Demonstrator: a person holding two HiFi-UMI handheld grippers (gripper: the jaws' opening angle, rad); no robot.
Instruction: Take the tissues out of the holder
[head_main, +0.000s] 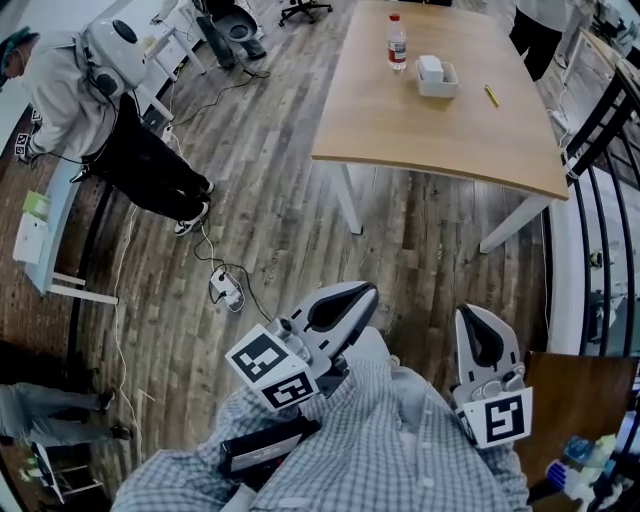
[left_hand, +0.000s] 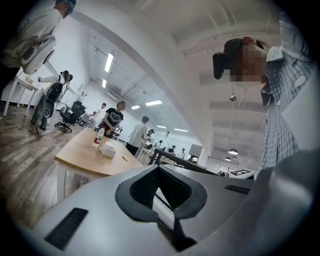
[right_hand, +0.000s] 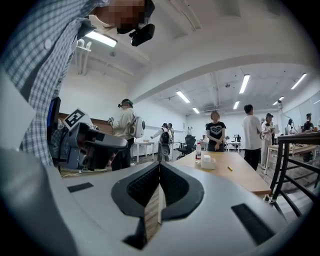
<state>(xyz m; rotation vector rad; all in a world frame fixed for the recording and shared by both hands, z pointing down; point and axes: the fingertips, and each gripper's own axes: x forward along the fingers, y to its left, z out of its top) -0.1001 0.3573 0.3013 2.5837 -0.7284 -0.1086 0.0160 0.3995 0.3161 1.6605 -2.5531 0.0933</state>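
Head view: tissues (head_main: 430, 66) in holder (head_main: 441, 86), far tabletop (head_main: 440, 140).
Left gripper (head_main: 360, 295): jaws closed, empty.
Right gripper (head_main: 472, 320): jaws closed, empty.
Progress: not begun.

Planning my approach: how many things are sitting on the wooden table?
3: a water bottle toward the far edge, the white tissue holder right of it, and a yellow pen or pencil farther right. None looks hidden.

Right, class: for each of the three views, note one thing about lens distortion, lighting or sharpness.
Head view: the wide lens bows the straight edge of the table; light is even, shadows soft. Left gripper view: a black vignette rings the picture and the ceiling lights blow out white. Right gripper view: same vignette, and the railing curves at the edge.
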